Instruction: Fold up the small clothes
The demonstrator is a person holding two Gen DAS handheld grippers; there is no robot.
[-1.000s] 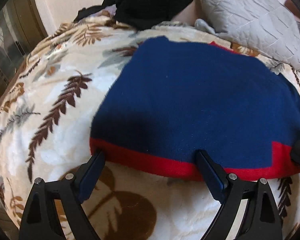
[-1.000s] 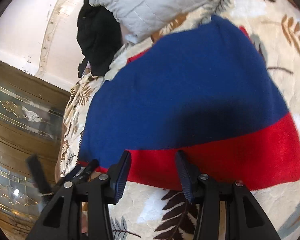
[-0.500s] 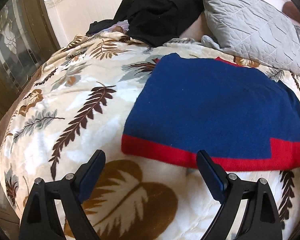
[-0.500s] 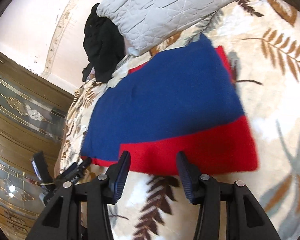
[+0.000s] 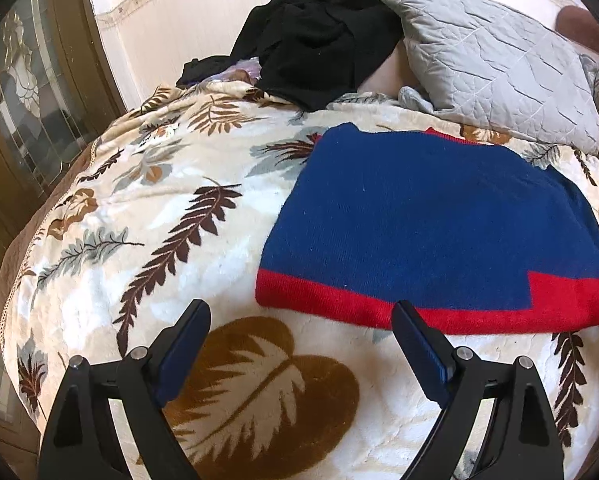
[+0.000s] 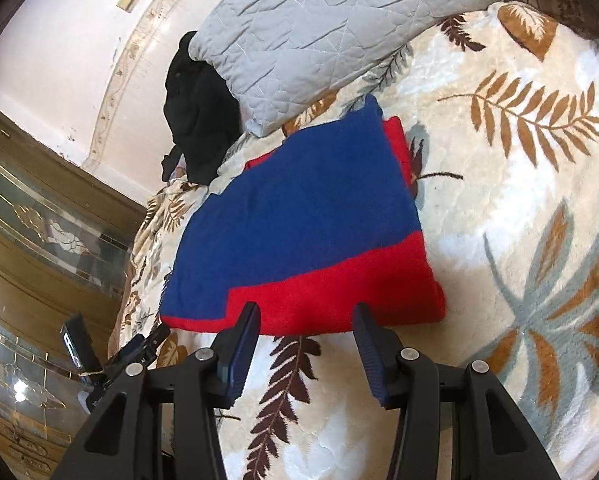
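Sweater (image 5: 431,220) of blue knit with a red band along its near edge lies folded flat on the leaf-patterned blanket (image 5: 147,216), just short of the grey pillow (image 5: 495,60) and the heap of black clothes (image 5: 319,32). From the right wrist view the same sweater (image 6: 299,216) shows a red layer peeking out from under its far corner, so we judge the layers are not quite square.

We hold both tools back from it. Our left gripper (image 5: 301,324) hangs over bare blanket at the sweater's near left corner, fingers spread wide and empty. Our right gripper (image 6: 305,316) sits at the red hem, fingers open at a moderate width, holding nothing; whether the tips brush the hem we cannot tell.

What could go wrong, in our judgement:
- The blanket is plush and soft, so a low pinch could catch pile along with the knit and drag the blanket up.
- Grasping only the top layer would peel the fold open rather than carry the whole stack.
- Uneven lifting by our two hands could skew the edges further, given the offset already showing at the far corner.
- A fold carried too far back could land on the pillow.

We can read no brand, label or writing anywhere; the sweater shows no tag.
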